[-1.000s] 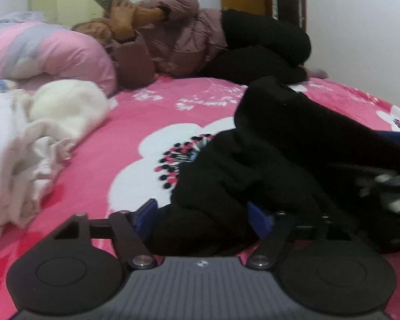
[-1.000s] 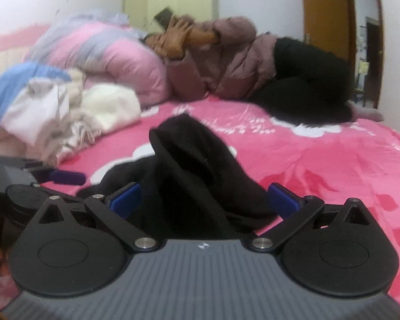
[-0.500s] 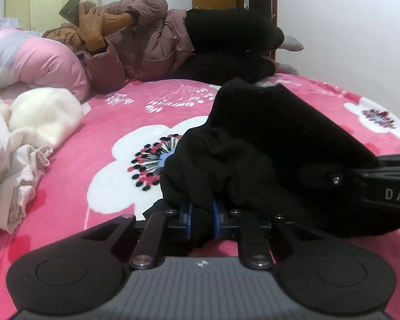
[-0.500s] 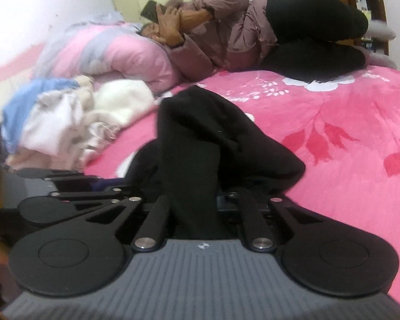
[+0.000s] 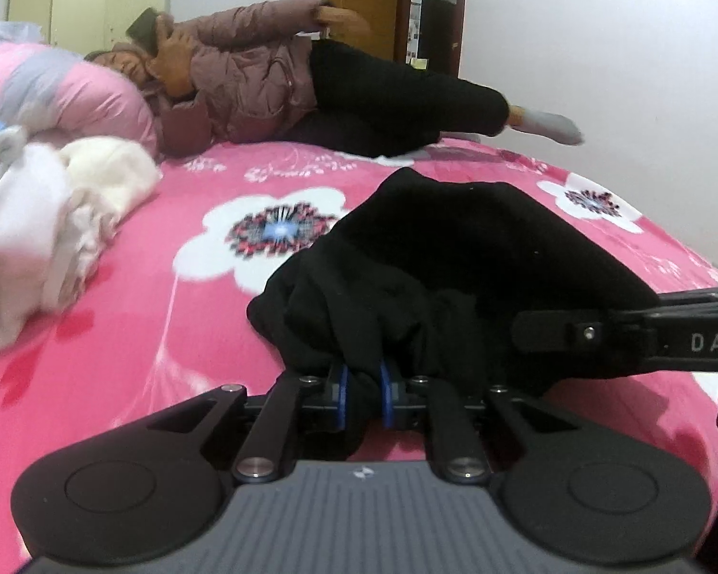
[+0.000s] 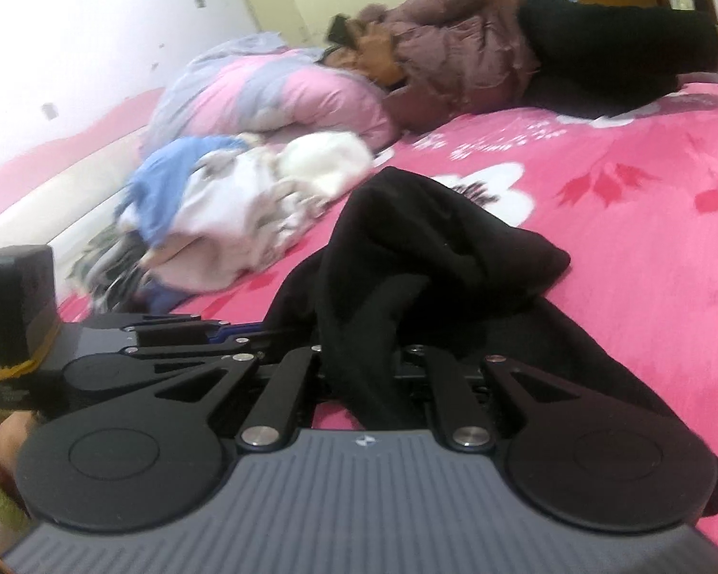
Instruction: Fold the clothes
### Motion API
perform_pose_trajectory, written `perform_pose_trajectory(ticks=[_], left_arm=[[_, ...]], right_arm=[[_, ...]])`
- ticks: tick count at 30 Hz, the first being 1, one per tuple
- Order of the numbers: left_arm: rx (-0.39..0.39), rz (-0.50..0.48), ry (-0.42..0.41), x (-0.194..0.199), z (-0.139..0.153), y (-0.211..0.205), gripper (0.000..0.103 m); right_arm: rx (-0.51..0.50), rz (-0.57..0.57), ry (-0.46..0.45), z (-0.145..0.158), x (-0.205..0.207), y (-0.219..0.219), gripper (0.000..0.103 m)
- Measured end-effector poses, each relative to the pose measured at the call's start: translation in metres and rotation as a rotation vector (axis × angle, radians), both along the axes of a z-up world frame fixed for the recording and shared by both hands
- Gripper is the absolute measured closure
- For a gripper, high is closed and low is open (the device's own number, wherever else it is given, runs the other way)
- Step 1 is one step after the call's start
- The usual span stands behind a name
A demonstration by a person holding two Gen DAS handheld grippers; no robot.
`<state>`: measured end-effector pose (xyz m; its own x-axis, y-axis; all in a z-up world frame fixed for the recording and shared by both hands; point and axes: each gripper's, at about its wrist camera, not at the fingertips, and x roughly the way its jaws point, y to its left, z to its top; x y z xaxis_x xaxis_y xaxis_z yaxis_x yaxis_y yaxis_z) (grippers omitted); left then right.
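1. While both grippers worked low over the pink bedspread (image 5: 134, 335), the left gripper (image 5: 364, 397) had its blue-padded fingers (image 5: 342, 394) pinched nearly together on a bunch of the black garment (image 5: 478, 258).
2. The right gripper (image 6: 366, 363) was likewise clamped on the black garment (image 6: 431, 248), its fingertips buried in the cloth (so the pads themselves could not be seen).
3. The garment lay crumpled on the bedspread, just in front of both tools, one fold rising to a peak.
4. To the left of the garment sat a heap of pale clothes (image 6: 234, 210).
5. Beyond the garment, a person (image 5: 282, 81) in a padded jacket lay on the bedspread.
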<state>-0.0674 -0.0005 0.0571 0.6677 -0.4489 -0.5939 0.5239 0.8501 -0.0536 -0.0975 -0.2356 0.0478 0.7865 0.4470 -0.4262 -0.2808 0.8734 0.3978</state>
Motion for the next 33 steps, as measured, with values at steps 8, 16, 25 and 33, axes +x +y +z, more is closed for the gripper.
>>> perform_pose_trajectory(ticks=[8, 16, 25, 33], left_arm=[[-0.053, 0.000, 0.091, -0.034, -0.011, 0.038, 0.078], [-0.125, 0.050, 0.082, -0.042, -0.008, 0.060, 0.014], [-0.074, 0.117, 0.113, -0.034, -0.019, 0.054, 0.000], [-0.075, 0.159, 0.120, -0.018, -0.039, 0.047, 0.013]], right_arm=[[-0.013, 0.073, 0.104, -0.025, -0.053, 0.024, 0.094], [0.007, 0.049, 0.148, -0.009, -0.069, 0.006, 0.054], [0.301, -0.057, 0.100, 0.015, -0.019, -0.038, 0.019], [0.622, -0.206, 0.393, -0.042, 0.089, -0.044, 0.061]])
